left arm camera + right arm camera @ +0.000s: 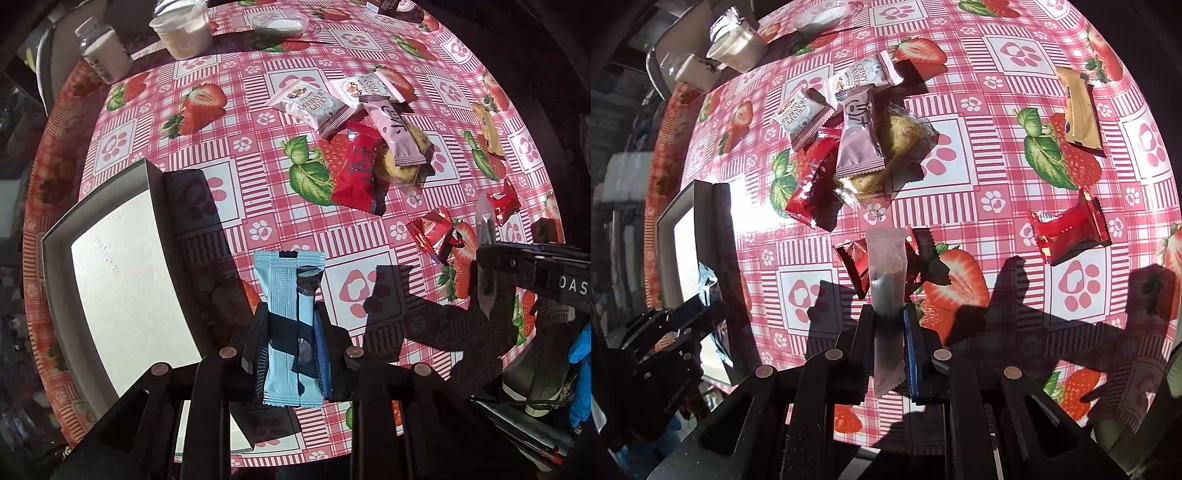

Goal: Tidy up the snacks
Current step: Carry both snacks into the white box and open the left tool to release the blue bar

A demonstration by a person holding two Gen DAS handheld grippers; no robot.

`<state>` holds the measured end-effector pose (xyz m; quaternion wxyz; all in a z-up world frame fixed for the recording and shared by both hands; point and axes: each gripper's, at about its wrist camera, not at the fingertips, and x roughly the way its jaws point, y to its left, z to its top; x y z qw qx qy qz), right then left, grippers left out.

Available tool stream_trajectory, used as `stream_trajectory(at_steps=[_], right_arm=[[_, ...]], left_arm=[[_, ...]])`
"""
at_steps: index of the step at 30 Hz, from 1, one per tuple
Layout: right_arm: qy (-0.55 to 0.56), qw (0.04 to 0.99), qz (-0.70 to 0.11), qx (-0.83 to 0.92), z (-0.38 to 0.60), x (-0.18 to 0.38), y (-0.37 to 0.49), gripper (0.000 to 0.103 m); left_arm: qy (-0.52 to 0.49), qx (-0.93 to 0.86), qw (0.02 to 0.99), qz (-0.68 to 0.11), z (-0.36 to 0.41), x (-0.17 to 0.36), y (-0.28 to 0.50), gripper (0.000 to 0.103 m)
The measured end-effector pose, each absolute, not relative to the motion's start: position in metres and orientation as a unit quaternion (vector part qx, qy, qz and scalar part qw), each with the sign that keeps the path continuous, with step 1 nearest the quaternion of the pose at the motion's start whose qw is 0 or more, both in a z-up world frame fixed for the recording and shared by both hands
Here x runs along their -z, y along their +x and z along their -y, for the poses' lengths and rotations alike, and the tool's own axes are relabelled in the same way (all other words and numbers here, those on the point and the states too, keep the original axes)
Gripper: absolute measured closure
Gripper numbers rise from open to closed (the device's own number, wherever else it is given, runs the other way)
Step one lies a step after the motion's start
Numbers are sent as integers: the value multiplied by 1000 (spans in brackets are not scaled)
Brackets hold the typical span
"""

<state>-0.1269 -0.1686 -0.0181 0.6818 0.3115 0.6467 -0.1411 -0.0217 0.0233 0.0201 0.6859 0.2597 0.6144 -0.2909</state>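
**Both tongs pinching a snack each, above the tabletop**

Light blue snack bar (286,328) pinched across its lower half by the left tongs (288,347), lengthwise, pointing away from the camera. It hangs over the tabletop (236,92), just beside the open white box (122,295).

Right tongs (888,336) pressed onto a slim silvery packet (886,288); contents hard to make out through the glare. A dark red wrapper (855,264) sits under or right behind it – cannot tell if they touch.

Loose pile near the middle: two white cranberry packs (310,105), pink bar (397,134), red packet (356,170), clear-wrapped cookie (402,162). Apart, on the right: tan bar (1080,110), red pouch (1069,229).

Far edge: white tub (184,31), small bottle (103,48)
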Motion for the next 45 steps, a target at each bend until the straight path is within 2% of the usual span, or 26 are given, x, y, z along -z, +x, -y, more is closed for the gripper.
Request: stream_trajectory(at_steps=[19, 36, 39, 41, 42, 43, 44, 45], right_arm=[[211, 699, -683, 21, 51, 4, -47, 86], [137, 686, -709, -87, -67, 21, 1, 86], [136, 681, -715, -86, -72, 25, 3, 86], [136, 677, -719, -78, -68, 29, 3, 84], [133, 675, -722, -69, -64, 33, 2, 60], [128, 675, -725, -54, -56, 34, -1, 14], [121, 683, -720, -36, -46, 35, -5, 2], [112, 689, -716, -23, -36, 35, -10, 0]], left_arm=[[193, 190, 736, -621, -129, -22, 35, 78], [160, 118, 721, -664, -215, 12, 46, 78], [159, 115, 717, -668, -220, 18, 44, 77], [163, 112, 717, -669, -223, 19, 43, 72], [162, 112, 716, -670, -223, 20, 42, 63], [159, 112, 717, -670, -224, 20, 41, 53], [156, 115, 719, -667, -224, 19, 42, 50], [156, 116, 722, -664, -225, 18, 42, 47]])
